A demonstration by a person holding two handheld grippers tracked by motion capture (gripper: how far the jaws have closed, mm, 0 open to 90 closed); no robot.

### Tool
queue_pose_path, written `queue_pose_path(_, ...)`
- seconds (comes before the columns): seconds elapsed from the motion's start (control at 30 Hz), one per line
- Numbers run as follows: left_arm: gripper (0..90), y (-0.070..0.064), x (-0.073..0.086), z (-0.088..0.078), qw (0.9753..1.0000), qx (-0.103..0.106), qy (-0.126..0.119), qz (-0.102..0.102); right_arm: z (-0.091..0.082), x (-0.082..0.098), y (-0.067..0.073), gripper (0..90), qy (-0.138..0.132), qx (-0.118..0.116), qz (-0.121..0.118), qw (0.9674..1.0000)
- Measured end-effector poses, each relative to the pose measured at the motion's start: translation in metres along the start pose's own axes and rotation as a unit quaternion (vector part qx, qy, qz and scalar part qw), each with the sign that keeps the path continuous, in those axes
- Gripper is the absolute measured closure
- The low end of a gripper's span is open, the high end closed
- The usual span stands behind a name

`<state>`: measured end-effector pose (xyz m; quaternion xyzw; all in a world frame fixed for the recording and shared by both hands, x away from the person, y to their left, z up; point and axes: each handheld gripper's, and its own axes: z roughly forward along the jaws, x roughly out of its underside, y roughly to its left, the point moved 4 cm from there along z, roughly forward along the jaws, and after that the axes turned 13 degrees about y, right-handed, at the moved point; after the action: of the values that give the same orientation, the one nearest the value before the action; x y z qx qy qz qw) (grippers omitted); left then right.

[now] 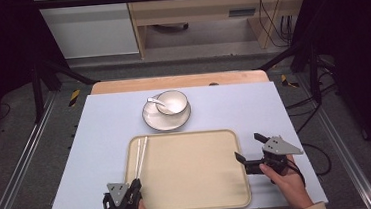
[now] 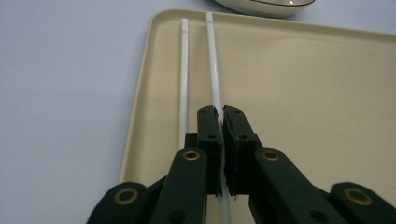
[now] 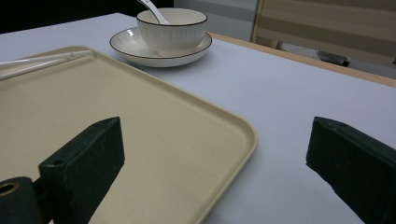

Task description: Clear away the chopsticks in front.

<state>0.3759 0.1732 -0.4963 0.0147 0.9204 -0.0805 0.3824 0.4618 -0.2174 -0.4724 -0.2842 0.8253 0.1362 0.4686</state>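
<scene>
On the pale tabletop [image 1: 100,136], the left hand-held gripper [image 2: 219,116] sits at the near left corner of the cream tray [image 1: 200,183], its jaws pinched on one white chopstick [image 2: 214,70] while the other chopstick [image 2: 183,70] lies just beside it along the tray's left edge. The right hand-held gripper [image 3: 215,154] hangs over the tray's right rim with jaws spread wide. Beyond the tray, a bowl [image 1: 172,101] with a spoon [image 1: 154,101] stands on a saucer [image 1: 154,121].

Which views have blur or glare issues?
Left gripper view: sharp on the chopsticks, glare streak along one; saucer cut by the top edge. Right gripper view: near jaws soft, bowl sharp. High view: tray evenly lit, surroundings dark.
</scene>
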Motion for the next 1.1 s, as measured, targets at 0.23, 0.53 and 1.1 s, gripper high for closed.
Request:
queue_pose_path(0.23, 85.7, 0.001, 0.005, 0.002, 1.0000, -0.004, 0.000, -0.008, 0.001, 0.000, 0.000, 4.3, 0.000, -0.002, -0.003, 1.0000)
queue_pose_path(0.53, 85.4, -0.001, 0.007, 0.007, 0.9999, 0.002, 0.010, -0.009, 0.001, 0.000, 0.001, 4.3, 0.002, -0.003, -0.002, 1.0000)
queue_pose_path(1.1, 57.5, 0.000, -0.009, 0.007, 0.9997, 0.009, 0.004, 0.022, 0.001, 0.001, 0.000, 4.3, 0.003, -0.001, 0.001, 1.0000)
